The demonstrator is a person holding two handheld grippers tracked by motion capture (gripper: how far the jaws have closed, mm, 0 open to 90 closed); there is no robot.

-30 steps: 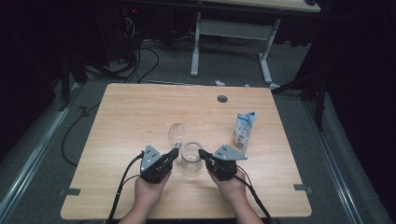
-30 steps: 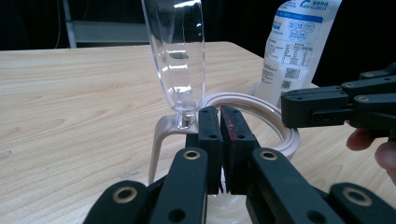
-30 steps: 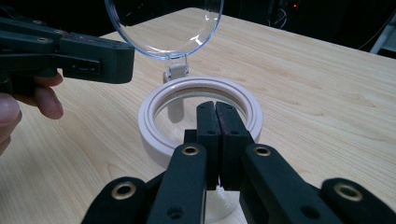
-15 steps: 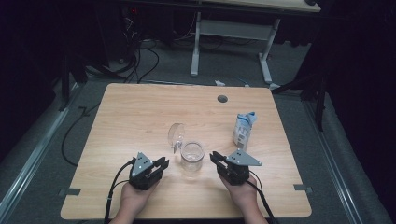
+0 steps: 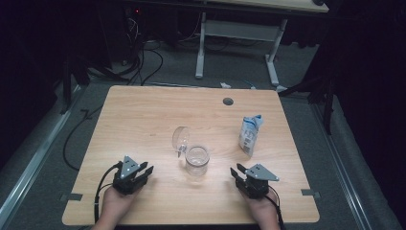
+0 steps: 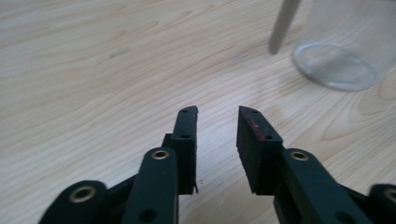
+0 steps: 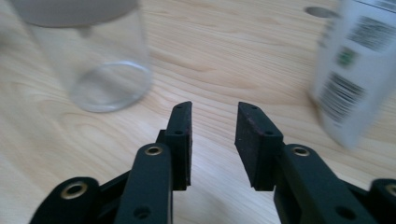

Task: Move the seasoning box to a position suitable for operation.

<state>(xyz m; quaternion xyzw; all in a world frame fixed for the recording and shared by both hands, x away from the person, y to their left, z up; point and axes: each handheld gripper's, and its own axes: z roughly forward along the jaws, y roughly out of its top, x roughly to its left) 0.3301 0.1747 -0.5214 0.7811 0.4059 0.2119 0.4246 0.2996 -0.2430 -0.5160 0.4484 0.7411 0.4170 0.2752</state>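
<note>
Pale wooden worktop (image 5: 143, 120): both grippers, left (image 5: 143, 171) and right (image 5: 238, 173), have retreated from the clear glass jar (image 5: 197, 160) toward the near edge (jaws parted, empty), suggesting release.

Black two-jaw tongs (image 5: 143, 171), brass-ringed rivets, grey three-cornered top plates, trailing black cables.

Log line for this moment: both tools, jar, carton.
left tool: open, empty | right tool: open, empty | glass jar: upright between tools, lid hinged open | carton: upright, right of jar

High view looks down over the whole worktop (image 5: 143, 120); both gripper views sit low and close, sharing the glass jar (image 5: 197, 160).
</note>
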